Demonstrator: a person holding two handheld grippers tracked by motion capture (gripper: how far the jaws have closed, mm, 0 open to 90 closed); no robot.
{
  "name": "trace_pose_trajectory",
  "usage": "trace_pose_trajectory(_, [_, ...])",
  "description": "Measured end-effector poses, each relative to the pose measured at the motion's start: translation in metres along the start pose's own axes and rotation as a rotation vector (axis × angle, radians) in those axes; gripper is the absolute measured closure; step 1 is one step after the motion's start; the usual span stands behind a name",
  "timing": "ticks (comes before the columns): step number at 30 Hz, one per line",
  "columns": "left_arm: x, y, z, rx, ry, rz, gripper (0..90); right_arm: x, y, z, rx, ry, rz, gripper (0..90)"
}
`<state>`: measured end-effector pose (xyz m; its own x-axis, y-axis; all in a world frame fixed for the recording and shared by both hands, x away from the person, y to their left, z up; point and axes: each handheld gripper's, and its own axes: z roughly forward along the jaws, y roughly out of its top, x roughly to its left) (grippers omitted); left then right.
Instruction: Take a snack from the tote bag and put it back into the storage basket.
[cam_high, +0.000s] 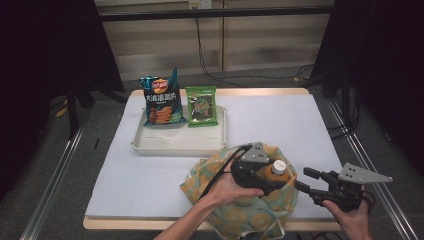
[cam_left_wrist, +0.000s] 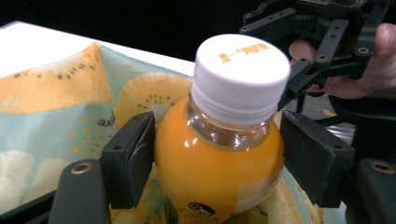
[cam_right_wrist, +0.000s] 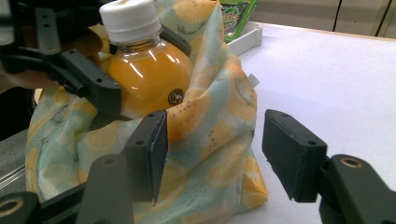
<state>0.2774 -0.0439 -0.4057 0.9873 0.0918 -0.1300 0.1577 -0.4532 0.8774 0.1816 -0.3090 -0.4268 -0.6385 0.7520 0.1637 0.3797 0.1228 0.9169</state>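
Juice bottle (cam_left_wrist: 219, 158) stands upright in the mouth of the fruit-print cloth bag (cam_high: 240, 195), at the near edge of the table (cam_high: 280, 125), neck and white cap (cam_left_wrist: 240, 70) poking out above the fabric.

Left gripper (cam_left_wrist: 219, 158) straddles the bottle's shoulder, jaws spread. There's a visible gap on the right pad; the left pad is close, maybe grazing, not pressing. So it reads as released, bottle resting in the bag.

Right gripper (cam_right_wrist: 210, 154) jaws apart too. The bag's front fold sits between them, against the left pad only, not pinched.

Handling, my read: full bottle, so fairly heavy for its size; smooth, rounded plastic, likely slippery at the shoulder. Better grip is lower on the straight body or under the cap ring. The bag is limp and gives no support, so the bottle could tip if the fabric shifts.

The high view adds a tray (cam_high: 175, 145) with a chip bag (cam_high: 161, 100) and green packet (cam_high: 201, 106), well apart. The left gripper view gives pad clearance; the right gripper view shows how deep the bottle sits.
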Motion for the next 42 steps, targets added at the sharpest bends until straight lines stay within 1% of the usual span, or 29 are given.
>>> trace_pose_trajectory(2, [0.0,0.0,0.0,-0.001,-0.003,0.007,28.5,0.0,0.0,0.0,0.001,-0.002,0.001,40.8])
trace_pose_trajectory(3, [0.001,0.0,0.001,-0.003,-0.009,0.002,28.5,-0.001,0.0,0.0,0.002,-0.001,-0.001,40.8])
trace_pose_trajectory(5, [0.0,-0.001,0.002,-0.002,-0.001,0.018,28.5,-0.001,0.0,0.0,0.002,-0.002,0.003,40.6])
trace_pose_trajectory(9, [0.0,-0.002,0.006,0.005,0.0,0.017,28.5,0.0,-0.001,0.0,0.005,-0.002,0.003,40.3])
trace_pose_trajectory(10, [0.0,-0.002,0.006,0.008,-0.001,0.024,28.5,0.0,-0.001,0.0,0.006,-0.002,0.002,40.2])
trace_pose_trajectory(11, [-0.001,-0.002,0.007,0.016,0.008,0.031,28.5,0.0,-0.001,0.0,0.007,-0.002,0.002,40.1])
trace_pose_trajectory(14, [0.001,-0.003,0.01,0.027,-0.002,0.029,29.0,0.0,-0.001,0.0,0.01,-0.002,0.001,40.0])
trace_pose_trajectory(15, [0.002,-0.004,0.01,0.023,-0.008,0.017,29.1,0.0,-0.001,0.0,0.01,-0.003,0.001,39.9])
trace_pose_trajectory(19, [0.001,-0.003,0.009,0.034,-0.004,0.031,29.8,-0.001,-0.001,0.0,0.007,-0.001,-0.001,39.8])
trace_pose_trajectory(20, [0.001,-0.003,0.009,0.031,-0.002,0.024,30.0,-0.001,-0.001,0.0,0.007,-0.001,-0.002,39.8])
trace_pose_trajectory(21, [0.001,-0.003,0.009,0.035,-0.001,0.025,30.1,-0.001,-0.001,0.0,0.009,-0.001,-0.002,39.7])
trace_pose_trajectory(24, [0.001,-0.003,0.008,0.031,-0.009,0.009,30.3,-0.001,-0.001,0.0,0.007,0.0,-0.001,39.7])
trace_pose_trajectory(25, [0.001,-0.003,0.008,0.031,-0.009,0.009,30.4,-0.001,-0.001,-0.001,0.005,0.0,-0.003,39.7])
trace_pose_trajectory(27, [0.001,-0.002,0.003,0.026,-0.017,-0.001,30.4,-0.001,-0.001,-0.001,0.005,0.0,0.005,39.7])
trace_pose_trajectory(28, [0.001,-0.002,0.002,0.011,-0.024,-0.005,30.4,-0.001,-0.001,-0.001,0.005,0.0,0.005,39.7])
trace_pose_trajectory(32, [-0.001,0.001,-0.007,-0.016,-0.025,-0.021,30.4,-0.001,-0.001,-0.001,0.004,0.002,0.003,39.6])
trace_pose_trajectory(33, [-0.001,0.001,-0.007,-0.016,-0.025,-0.021,30.4,-0.001,-0.001,-0.001,0.003,0.001,0.001,39.6])
trace_pose_trajectory(34, [-0.001,0.003,-0.01,-0.008,-0.023,-0.02,30.4,-0.001,-0.001,-0.001,0.003,0.0,-0.001,39.6])
trace_pose_trajectory(36, [-0.002,0.005,-0.014,-0.009,-0.019,-0.013,30.3,0.0,-0.001,-0.001,0.001,0.001,0.0,39.5])
trace_pose_trajectory(38, [-0.004,0.007,-0.019,-0.033,-0.018,-0.019,30.4,0.0,-0.001,-0.001,0.002,0.002,0.0,39.4])
trace_pose_trajectory(40, [-0.004,0.01,-0.023,-0.034,-0.022,-0.022,30.4,-0.001,0.0,0.0,0.002,0.002,-0.002,39.4])
trace_pose_trajectory(41, [-0.005,0.012,-0.025,-0.03,-0.02,-0.012,30.4,-0.001,0.0,0.0,0.0,0.002,-0.001,39.3])
trace_pose_trajectory(42, [-0.006,0.014,-0.027,-0.034,-0.021,-0.013,30.4,0.0,0.0,-0.001,0.001,0.001,-0.001,39.3])
